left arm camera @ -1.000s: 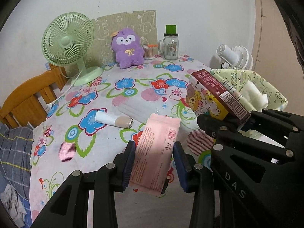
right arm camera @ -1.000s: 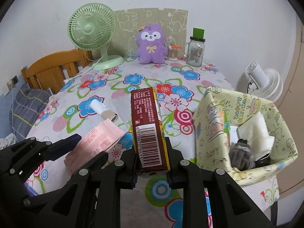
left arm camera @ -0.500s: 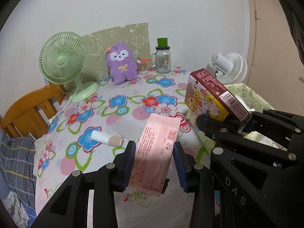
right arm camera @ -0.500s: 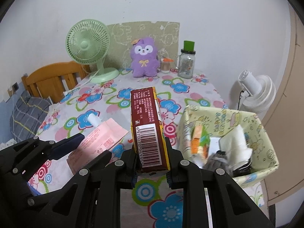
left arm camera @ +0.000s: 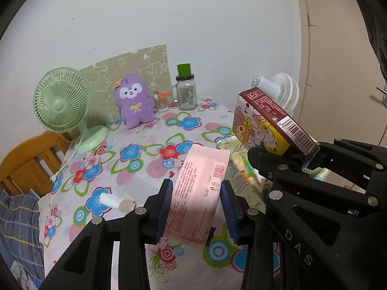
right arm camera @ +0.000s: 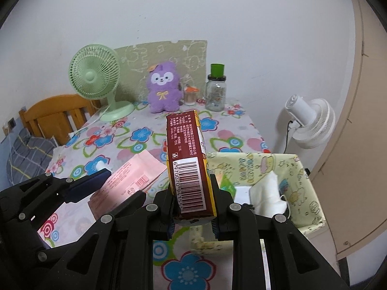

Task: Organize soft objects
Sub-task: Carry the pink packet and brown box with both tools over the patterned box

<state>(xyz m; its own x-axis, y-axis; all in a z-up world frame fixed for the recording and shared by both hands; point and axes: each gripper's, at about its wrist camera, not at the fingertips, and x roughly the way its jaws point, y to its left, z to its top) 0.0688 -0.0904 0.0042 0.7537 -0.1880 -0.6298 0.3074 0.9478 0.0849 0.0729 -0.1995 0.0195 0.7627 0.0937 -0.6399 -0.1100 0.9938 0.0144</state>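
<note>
Both raised higher above the table than a second ago, and carried toward the basket, which now sits just ahead and to the right of the right gripper, with its open mouth fully in view. Left gripper clamped on the pink pack, blue pads pressing on both long edges. Right gripper clamped on the brown pack, jaws narrow on its near end. No slip seen in either hold; both packs in the same place between the jaws as before. Probably means pickup finished and transport under way; drop into the basket not yet done. Pink pack: long axis straight forward from the jaws, far end rising away, barcode face up. Brown pack: long axis also forward along the fingers, standing on its thin side, barcode end nearest the camera, far end toward the plush. White roll left lying on the table, below and left of the left gripper.
</note>
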